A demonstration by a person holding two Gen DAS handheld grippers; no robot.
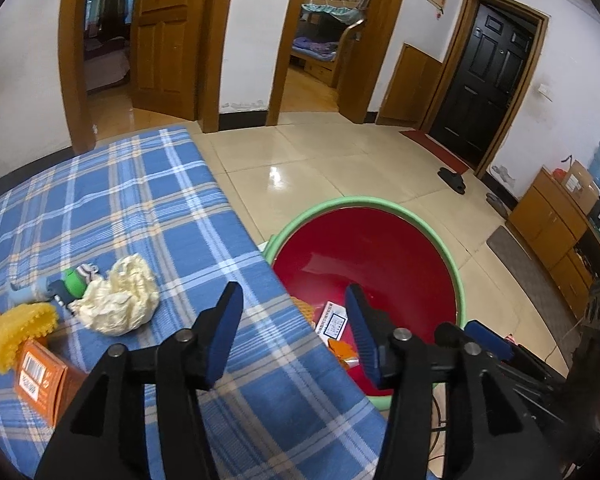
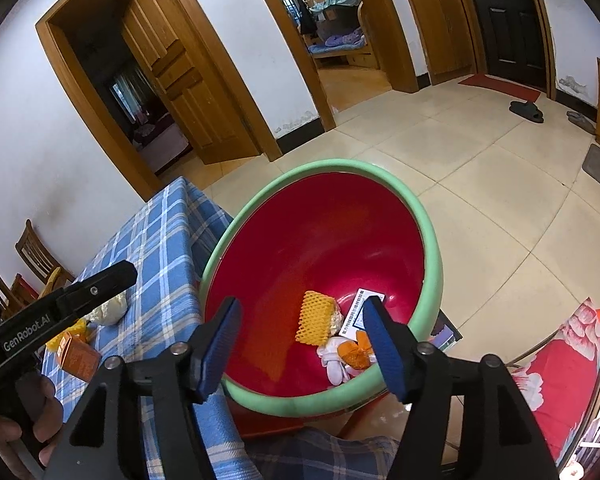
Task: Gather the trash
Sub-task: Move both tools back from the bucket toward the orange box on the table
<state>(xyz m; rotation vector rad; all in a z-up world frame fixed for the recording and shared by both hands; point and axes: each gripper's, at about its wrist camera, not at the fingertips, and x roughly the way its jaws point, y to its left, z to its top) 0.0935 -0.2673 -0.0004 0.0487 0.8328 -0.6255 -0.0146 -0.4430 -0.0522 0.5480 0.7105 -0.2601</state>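
A red basin with a green rim (image 1: 352, 202) (image 2: 432, 246) stands beside the blue plaid table (image 1: 140, 200) (image 2: 160, 240). In the basin lie a yellow foam net (image 2: 316, 318), a white printed label (image 2: 358, 312) (image 1: 332, 320), an orange wrapper (image 2: 356, 354) and a white scrap (image 2: 334, 364). On the cloth rest a crumpled cream paper (image 1: 120, 300), a green-capped item (image 1: 74, 282), another yellow foam net (image 1: 16, 332) and an orange box (image 1: 40, 376). My left gripper (image 1: 294, 296) is open and empty, straddling the table edge and basin. My right gripper (image 2: 302, 304) hangs open over the basin, holding nothing.
Beige tile floor (image 1: 340, 160) stretches to wooden doorways and a black door (image 1: 488, 80). Slippers (image 1: 452, 178) lie by a red mat. A wooden cabinet (image 1: 548, 224) lines the right wall. A red floral cushion (image 2: 560, 380) and a phone (image 2: 596, 420) sit close on the right.
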